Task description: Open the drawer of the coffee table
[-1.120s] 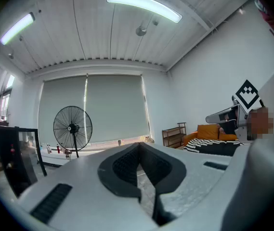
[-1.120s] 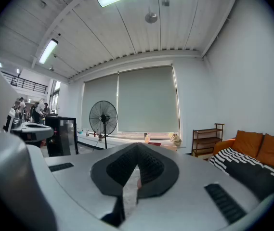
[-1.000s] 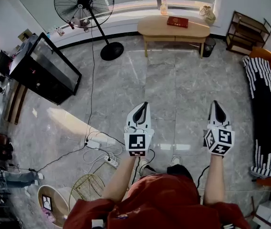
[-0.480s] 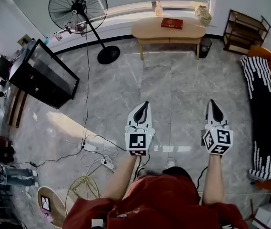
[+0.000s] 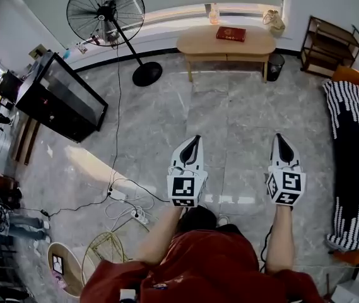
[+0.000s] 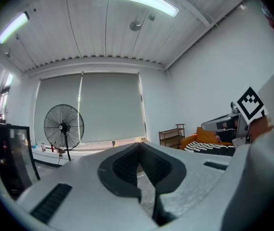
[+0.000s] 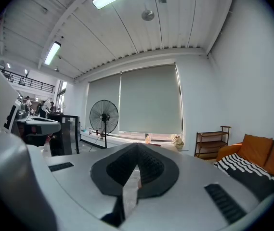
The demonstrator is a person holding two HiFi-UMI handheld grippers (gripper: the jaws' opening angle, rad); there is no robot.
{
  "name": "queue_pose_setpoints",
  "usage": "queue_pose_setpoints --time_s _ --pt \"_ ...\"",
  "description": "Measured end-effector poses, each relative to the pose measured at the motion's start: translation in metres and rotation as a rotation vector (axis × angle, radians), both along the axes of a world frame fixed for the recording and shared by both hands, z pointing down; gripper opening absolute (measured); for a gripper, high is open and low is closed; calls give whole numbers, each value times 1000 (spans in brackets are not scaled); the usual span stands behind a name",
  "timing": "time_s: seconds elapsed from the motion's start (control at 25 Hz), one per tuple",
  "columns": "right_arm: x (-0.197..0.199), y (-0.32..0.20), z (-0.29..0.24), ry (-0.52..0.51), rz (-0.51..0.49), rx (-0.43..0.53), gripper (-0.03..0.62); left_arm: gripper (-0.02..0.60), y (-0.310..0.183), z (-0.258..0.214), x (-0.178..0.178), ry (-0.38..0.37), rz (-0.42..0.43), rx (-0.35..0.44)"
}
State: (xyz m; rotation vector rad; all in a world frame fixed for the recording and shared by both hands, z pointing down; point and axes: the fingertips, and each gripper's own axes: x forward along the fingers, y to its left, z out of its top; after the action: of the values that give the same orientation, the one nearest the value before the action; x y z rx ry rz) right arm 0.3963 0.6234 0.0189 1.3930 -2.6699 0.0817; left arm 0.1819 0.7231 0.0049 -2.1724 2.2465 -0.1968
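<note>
Coffee table [image 5: 226,43] carries a red book [image 5: 231,33]. Well short of it, left gripper [image 5: 194,139] and right gripper [image 5: 280,137] hover with jaws pressed together, holding nothing.

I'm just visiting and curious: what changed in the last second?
The person seems to have stepped slightly forward: the power strip and sofa slid lower in the head view. The left claw and right claw stayed shut and empty; the coffee table is far off, untouched.
</note>
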Motion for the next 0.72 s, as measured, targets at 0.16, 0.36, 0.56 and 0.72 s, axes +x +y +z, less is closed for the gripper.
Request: queue_pose_setpoints --time_s 0.16,0.36,0.56,0.72 --pt "-8 -19 7 28 10 -6 -5 8 -22 3 -6 18 6 5" --pt "-25 -55 15 11 16 11 -5 8 -62 12 -23 30 28 17" --pt "-65 -106 14 8 41 12 -5 8 -113 16 -67 32 38 24" --pt "-101 -154 14 10 65 -7 -5 8 -160 16 -110 46 35 22"
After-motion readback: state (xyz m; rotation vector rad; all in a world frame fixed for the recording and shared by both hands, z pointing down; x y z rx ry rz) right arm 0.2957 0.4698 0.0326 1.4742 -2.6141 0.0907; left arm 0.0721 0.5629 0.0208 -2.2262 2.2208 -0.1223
